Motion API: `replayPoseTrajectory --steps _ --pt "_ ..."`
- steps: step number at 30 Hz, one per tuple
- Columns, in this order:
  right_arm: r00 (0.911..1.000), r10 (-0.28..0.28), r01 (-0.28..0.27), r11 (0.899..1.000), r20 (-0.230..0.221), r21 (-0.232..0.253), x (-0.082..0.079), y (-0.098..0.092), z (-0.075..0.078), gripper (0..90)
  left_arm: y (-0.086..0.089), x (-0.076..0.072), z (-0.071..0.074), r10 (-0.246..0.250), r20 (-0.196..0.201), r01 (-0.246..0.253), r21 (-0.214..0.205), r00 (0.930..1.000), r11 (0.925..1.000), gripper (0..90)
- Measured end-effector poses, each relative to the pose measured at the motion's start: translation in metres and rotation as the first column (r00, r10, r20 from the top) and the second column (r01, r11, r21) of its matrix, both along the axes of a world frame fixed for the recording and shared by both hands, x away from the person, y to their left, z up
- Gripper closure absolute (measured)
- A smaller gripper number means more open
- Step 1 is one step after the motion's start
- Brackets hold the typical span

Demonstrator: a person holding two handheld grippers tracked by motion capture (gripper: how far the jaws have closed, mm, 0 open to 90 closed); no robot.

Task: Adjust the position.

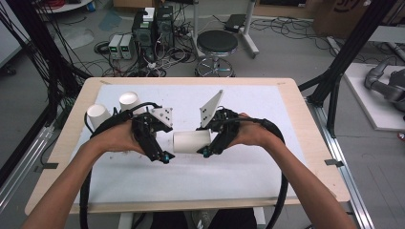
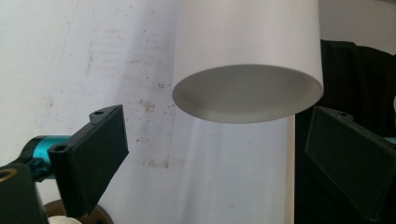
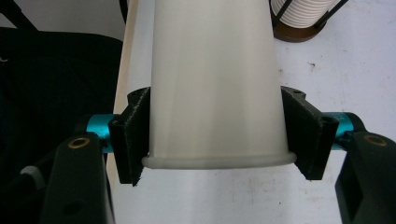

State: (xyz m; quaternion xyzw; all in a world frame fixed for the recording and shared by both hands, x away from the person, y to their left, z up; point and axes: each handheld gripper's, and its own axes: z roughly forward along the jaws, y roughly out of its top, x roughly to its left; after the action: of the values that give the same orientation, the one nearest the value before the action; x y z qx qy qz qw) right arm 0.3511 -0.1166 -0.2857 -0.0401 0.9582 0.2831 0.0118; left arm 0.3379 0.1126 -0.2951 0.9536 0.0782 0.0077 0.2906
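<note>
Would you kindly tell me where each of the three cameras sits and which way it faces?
High view: above the person's side, looking forward and down on the white-topped table; both forearms, left gripper, right gripper.
Left gripper view: rides the left gripper, facing the cup's hollow bottom between open jaws.
Right gripper view: rides the right gripper, clamped near the cup's rim.
Shared: the white plastic cup, held sideways.
</note>
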Motion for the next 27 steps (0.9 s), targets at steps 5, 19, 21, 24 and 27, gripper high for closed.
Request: replayPoseTrajectory --steps 5,19,21,24,27 --pt "0.9999 0.016 -0.016 0.999 0.005 -0.028 0.001 0.006 -0.002 32.4 0.0 0.0 -0.002 0.003 0.001 -0.003 0.038 1.0 0.9993 5.7" --pt "0.9996 0.023 -0.024 0.995 -0.014 -0.096 -0.001 0.022 -0.008 32.4 -0.008 0.0 -0.008 -0.005 -0.006 0.006 0.066 1.0 0.9978 5.7" --pt "0.9996 0.028 -0.028 0.995 -0.007 -0.094 -0.001 0.023 -0.008 32.4 -0.011 0.001 -0.008 -0.014 -0.006 0.014 0.071 0.9999 0.9974 5.7" --pt "0.9996 0.027 -0.028 0.995 -0.009 -0.095 -0.001 0.025 -0.008 32.4 -0.015 0.0 -0.009 -0.021 -0.012 0.022 0.069 0.9997 0.9974 5.7" --pt "0.9996 0.026 -0.027 0.995 -0.012 -0.093 -0.001 0.026 -0.008 32.4 -0.019 0.001 -0.009 -0.03 -0.013 0.031 0.073 0.9995 0.9969 5.7"
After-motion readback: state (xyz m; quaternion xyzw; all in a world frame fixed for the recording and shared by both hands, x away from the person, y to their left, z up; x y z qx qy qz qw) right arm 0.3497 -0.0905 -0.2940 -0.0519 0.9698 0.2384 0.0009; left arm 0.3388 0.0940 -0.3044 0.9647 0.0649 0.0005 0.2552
